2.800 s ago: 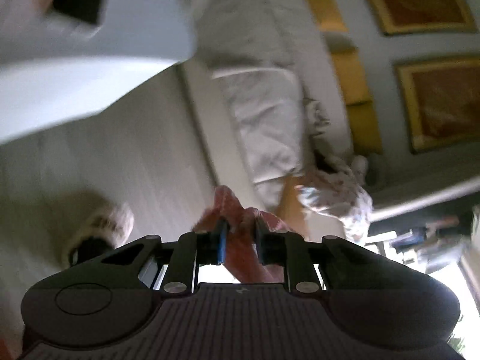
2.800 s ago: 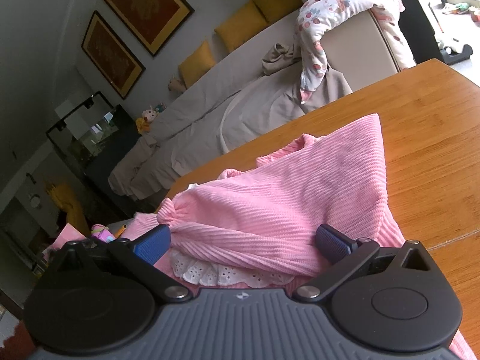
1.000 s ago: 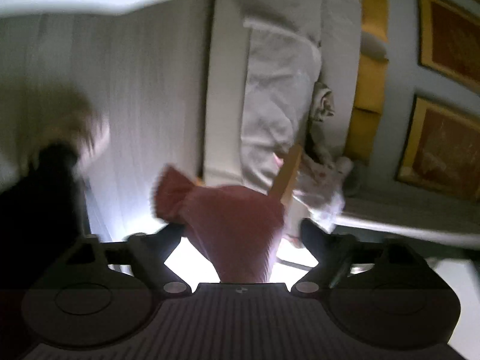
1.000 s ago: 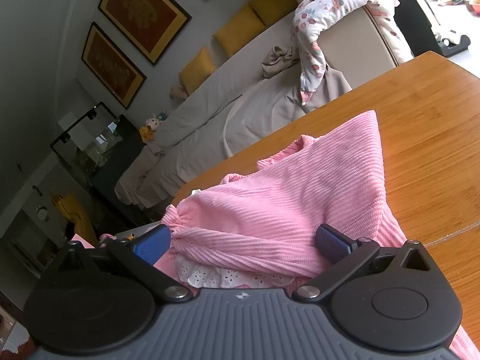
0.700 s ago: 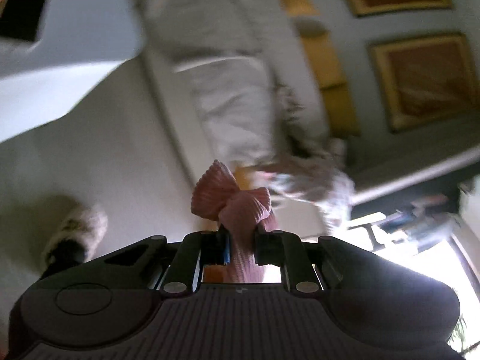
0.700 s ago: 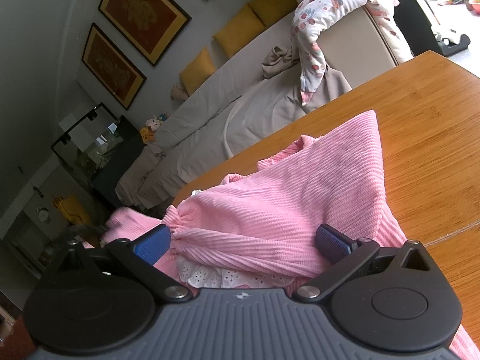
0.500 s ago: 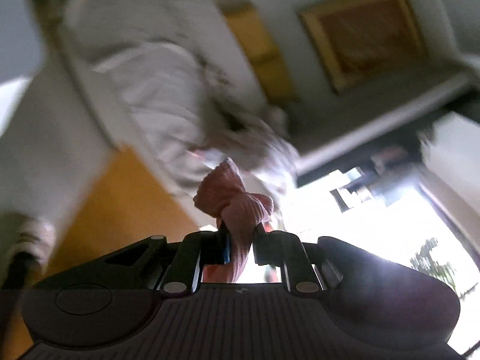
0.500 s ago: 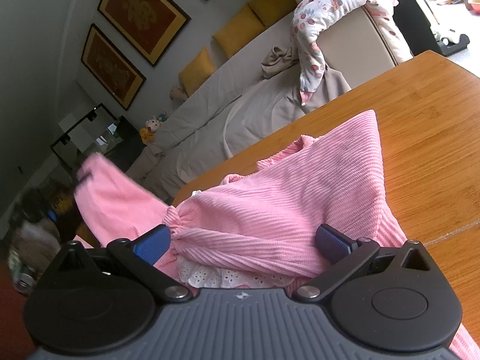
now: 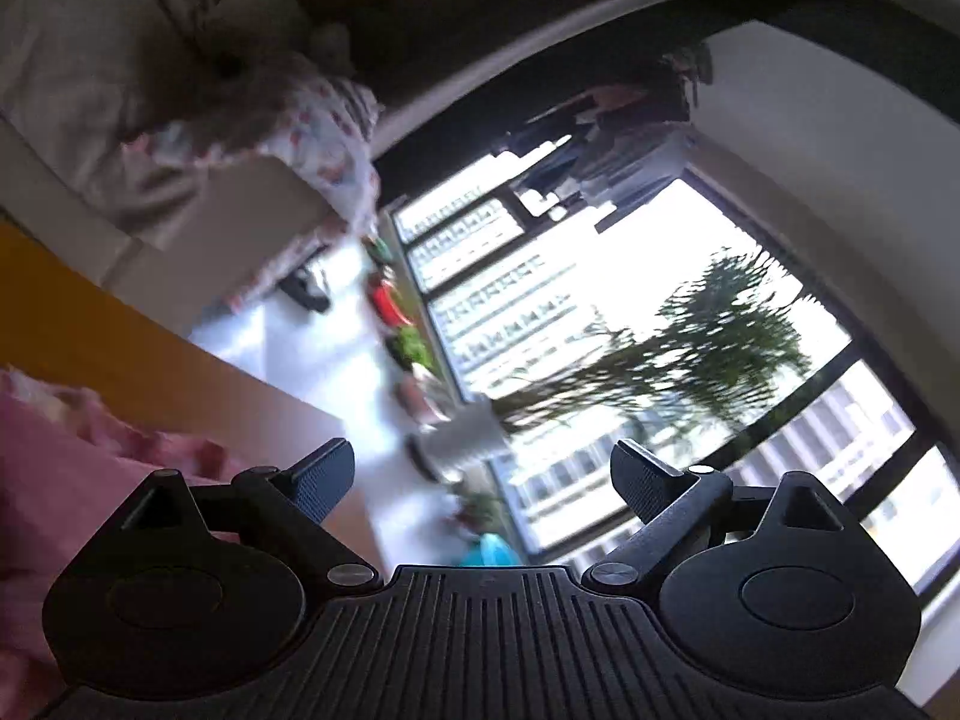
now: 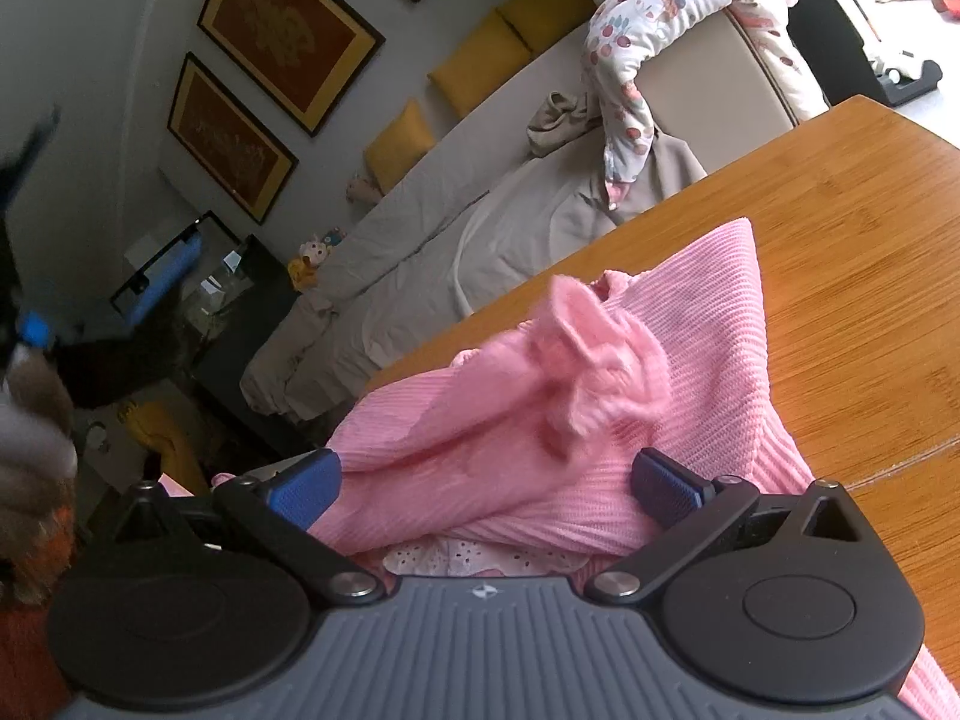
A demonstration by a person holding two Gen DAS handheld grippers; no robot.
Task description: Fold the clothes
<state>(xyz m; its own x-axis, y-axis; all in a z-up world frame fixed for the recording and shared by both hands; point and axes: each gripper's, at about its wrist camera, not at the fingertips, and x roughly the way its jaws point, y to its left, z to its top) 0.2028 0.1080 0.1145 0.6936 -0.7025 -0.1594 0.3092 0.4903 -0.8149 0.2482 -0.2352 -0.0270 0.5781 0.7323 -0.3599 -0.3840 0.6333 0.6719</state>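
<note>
A pink ribbed knit garment (image 10: 678, 384) lies bunched on the wooden table (image 10: 858, 228). One sleeve (image 10: 576, 354) lies folded across its top, its cuff blurred. White lace trim shows under its near edge. My right gripper (image 10: 486, 480) is open and sits low over the near edge of the garment, its fingers either side of the cloth. My left gripper (image 9: 480, 480) is open and empty, pointing past the table edge toward the window. The pink garment (image 9: 54, 468) shows at the lower left of the left wrist view.
A beige sofa (image 10: 480, 204) with yellow cushions stands behind the table, a floral garment (image 10: 630, 36) draped over its arm. Framed pictures hang on the wall. A large window (image 9: 660, 312) with a potted plant is beyond the table edge (image 9: 198, 354).
My left gripper swung the pink sleeve up and over onto the garment, then opened and let it go. The sleeve now lies on top of the garment. My right gripper has stayed put.
</note>
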